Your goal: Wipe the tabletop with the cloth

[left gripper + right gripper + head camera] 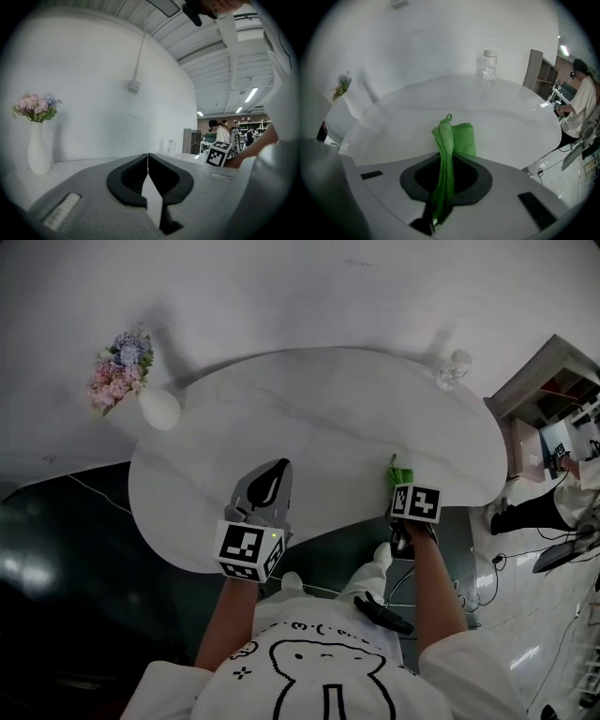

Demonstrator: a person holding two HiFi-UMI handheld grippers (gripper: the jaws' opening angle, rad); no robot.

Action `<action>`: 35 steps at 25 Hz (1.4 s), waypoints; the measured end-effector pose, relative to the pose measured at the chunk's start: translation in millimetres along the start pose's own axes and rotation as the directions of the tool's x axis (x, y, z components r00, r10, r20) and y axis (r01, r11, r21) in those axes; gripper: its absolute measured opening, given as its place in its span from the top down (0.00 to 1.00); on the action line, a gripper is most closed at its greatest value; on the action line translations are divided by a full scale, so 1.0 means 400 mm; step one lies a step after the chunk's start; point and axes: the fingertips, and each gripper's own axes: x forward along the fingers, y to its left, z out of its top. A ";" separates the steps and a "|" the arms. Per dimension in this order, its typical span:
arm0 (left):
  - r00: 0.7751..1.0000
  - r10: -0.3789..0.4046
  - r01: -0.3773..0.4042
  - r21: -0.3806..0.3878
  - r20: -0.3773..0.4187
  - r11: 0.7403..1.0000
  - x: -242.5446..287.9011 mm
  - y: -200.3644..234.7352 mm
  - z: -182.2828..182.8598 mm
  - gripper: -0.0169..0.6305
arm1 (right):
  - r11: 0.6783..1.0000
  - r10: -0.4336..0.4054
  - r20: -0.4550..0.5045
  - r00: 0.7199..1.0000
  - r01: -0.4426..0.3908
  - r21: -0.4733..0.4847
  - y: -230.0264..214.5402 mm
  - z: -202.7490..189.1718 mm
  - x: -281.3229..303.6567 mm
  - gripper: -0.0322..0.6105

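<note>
Cloth (462, 138) in right gripper (449, 164), at tabletop (328, 418) edge

Cloth (452, 140): bright green, plain.
Counter (356, 418): white, faint grey marble veining.
Left tool (148, 161): light grey shell, black pads.
Right tool (449, 161): same grey and black.
Marker cubes (248, 551): black-and-white square patterns.
Vase (159, 410): white.
Flowers (117, 369): pink, pale blue, green leaves.
Bottle (489, 64): clear, white cap.
Shirt (319, 667): white, black line drawing.
Floor (56, 559): dark, glossy.
</note>
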 end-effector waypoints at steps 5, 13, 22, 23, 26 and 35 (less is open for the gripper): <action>1.000 0.026 -0.026 -0.013 0.005 1.000 -0.057 0.035 -0.010 0.95 | 0.999 -0.017 -0.001 1.000 0.017 -0.041 0.052 -0.013 0.000 0.88; 0.998 0.068 -0.067 -0.036 0.008 0.997 -0.142 0.079 -0.035 0.95 | 0.999 0.001 -0.012 1.000 -0.001 -0.038 0.130 -0.031 0.000 0.88; 0.992 0.123 -0.122 -0.059 0.026 0.991 -0.215 0.114 -0.046 0.95 | 0.997 0.028 -0.019 0.999 -0.030 -0.071 0.219 -0.051 0.000 0.88; 0.991 0.129 -0.127 -0.061 0.028 0.990 -0.221 0.116 -0.045 0.95 | 0.997 0.037 -0.020 0.999 -0.038 -0.073 0.229 -0.053 0.000 0.88; 0.990 0.140 -0.138 -0.062 0.031 0.988 -0.238 0.122 -0.046 0.95 | 0.995 0.066 -0.018 0.998 -0.067 -0.075 0.261 -0.059 -0.001 0.88; 0.984 0.178 -0.175 -0.067 0.033 0.982 -0.264 0.139 -0.051 0.95 | 0.987 0.123 -0.052 0.991 -0.127 -0.097 0.347 -0.078 0.001 0.88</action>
